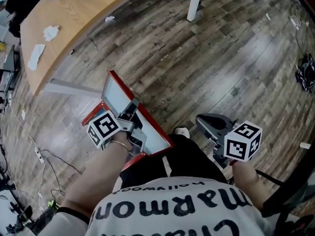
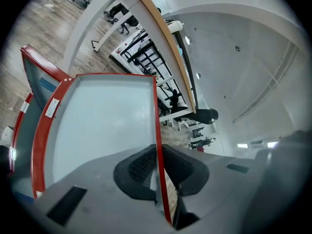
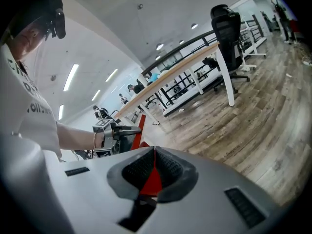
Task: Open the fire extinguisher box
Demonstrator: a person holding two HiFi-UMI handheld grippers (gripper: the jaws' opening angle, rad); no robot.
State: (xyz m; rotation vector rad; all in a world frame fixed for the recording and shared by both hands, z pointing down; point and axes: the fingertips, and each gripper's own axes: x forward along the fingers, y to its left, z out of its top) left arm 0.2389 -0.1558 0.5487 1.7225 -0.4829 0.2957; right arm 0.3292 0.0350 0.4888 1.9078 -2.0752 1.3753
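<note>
Red box (image 1: pixel 91 115) lay on the plank floor (image 1: pixel 211 58) just in front of the person's legs, near the end of the curved desk (image 1: pixel 74 18); its glazed door (image 2: pixel 102 126) stood partly swung off the body. Left tongs (image 2: pixel 157 165) were clamped on the thin red edge of the door frame, one pad on either face. Right tongs (image 3: pixel 154 156) were closed, tips meeting, apart from the box and bracing nothing; the red wedge in the gap below the tips could not be identified. Risks, as judged: the grip was a narrow pinch on a painted edge, so a pull off the hinge's arc could slip it and let the door drop shut. With the body unheld, the whole box might slide or tip. Twisting could strain the pane.
</note>
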